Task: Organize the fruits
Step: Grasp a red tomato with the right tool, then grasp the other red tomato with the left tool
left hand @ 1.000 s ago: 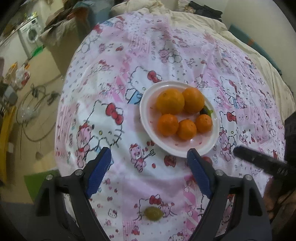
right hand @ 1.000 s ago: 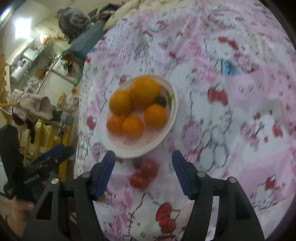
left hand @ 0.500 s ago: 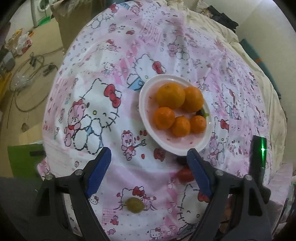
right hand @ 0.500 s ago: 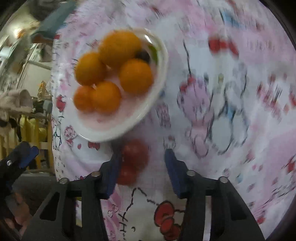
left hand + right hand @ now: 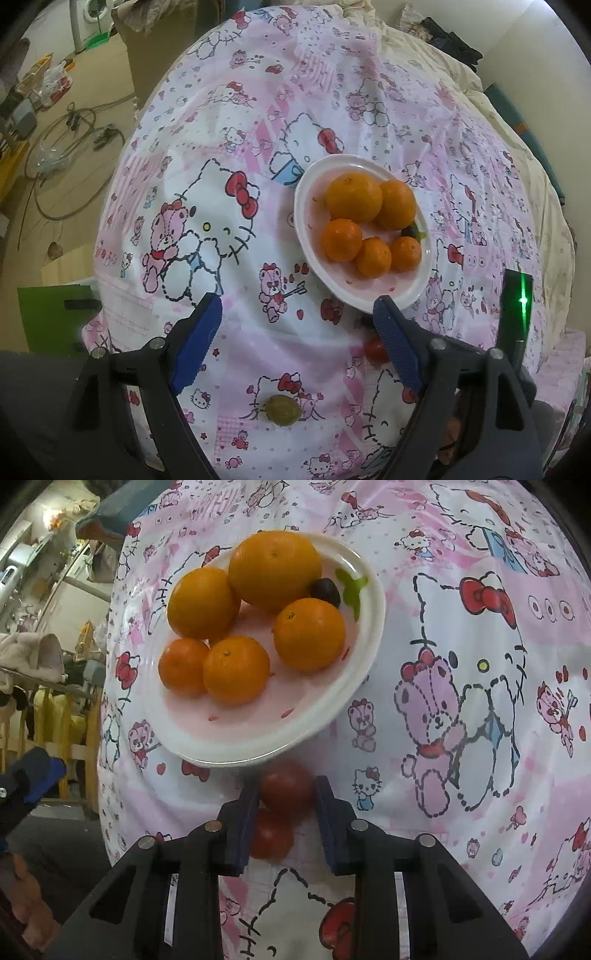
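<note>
- Squeeze gently on the upper tomato; lift clear of the lower tomato before swinging over the plate rim.
- Right gripper narrowed around that tomato, pads apparently touching both sides.
- Left gripper spread wide, empty, hovering near the green fruit on the cloth.

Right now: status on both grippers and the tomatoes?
Right gripper shut on front tomato, just short of plate. Second tomato sits behind it, between the fingers. Left gripper open, empty. Green fruit loose on cloth.
</note>
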The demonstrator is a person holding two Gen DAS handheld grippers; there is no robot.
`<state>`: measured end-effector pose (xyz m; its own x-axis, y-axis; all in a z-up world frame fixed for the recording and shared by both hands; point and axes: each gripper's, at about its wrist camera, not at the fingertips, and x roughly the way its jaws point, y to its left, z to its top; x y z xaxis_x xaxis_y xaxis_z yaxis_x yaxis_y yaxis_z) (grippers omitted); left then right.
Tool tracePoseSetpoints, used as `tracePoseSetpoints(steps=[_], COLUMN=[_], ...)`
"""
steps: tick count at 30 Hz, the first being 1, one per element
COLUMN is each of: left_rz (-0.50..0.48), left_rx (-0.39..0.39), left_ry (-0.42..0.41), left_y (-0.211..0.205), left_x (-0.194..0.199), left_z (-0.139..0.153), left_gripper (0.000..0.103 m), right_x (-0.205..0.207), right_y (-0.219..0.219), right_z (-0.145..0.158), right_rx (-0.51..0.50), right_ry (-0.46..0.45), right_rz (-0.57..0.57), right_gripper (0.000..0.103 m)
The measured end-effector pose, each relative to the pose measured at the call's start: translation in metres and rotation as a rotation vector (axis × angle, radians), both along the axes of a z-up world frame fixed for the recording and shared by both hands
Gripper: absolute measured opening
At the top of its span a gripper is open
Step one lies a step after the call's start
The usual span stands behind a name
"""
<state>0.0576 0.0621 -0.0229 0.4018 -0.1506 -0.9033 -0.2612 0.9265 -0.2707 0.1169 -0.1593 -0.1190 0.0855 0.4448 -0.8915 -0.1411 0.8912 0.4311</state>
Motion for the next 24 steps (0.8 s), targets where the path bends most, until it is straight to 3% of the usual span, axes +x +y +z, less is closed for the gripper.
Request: tracePoseSetpoints(steps=[7,14,19,24], left_rz=[0.02,-0.022,-0.099,-0.182], left_rx=[0.04,0.079,0.074,0.124], left_ry=[-0.016,-0.008,-0.041,-0.032], left_y=[0.006,-0.009,-0.02,-0.04], left_x=[-0.001,0.002,-0.003,-0.004], left_z=[-0.001,-0.006,-0.002,-0.009], left_gripper=[0.082,0.082,0.082,0.082], right_x=[-0.006,-0.007,-0.004,-0.004], right_y=[-0.021,-0.036,-0.052,-0.072], right_z=[0.017,0.036,0.05,0.054], right_rx=[0.07,0.133,0.162,0.203], right_ry=[-0.025,-0.053,-0.089,-0.089], right_rz=[-0.055,-0.129,-0.174,-0.226], right_gripper=[0.032,0.032,0.032,0.032])
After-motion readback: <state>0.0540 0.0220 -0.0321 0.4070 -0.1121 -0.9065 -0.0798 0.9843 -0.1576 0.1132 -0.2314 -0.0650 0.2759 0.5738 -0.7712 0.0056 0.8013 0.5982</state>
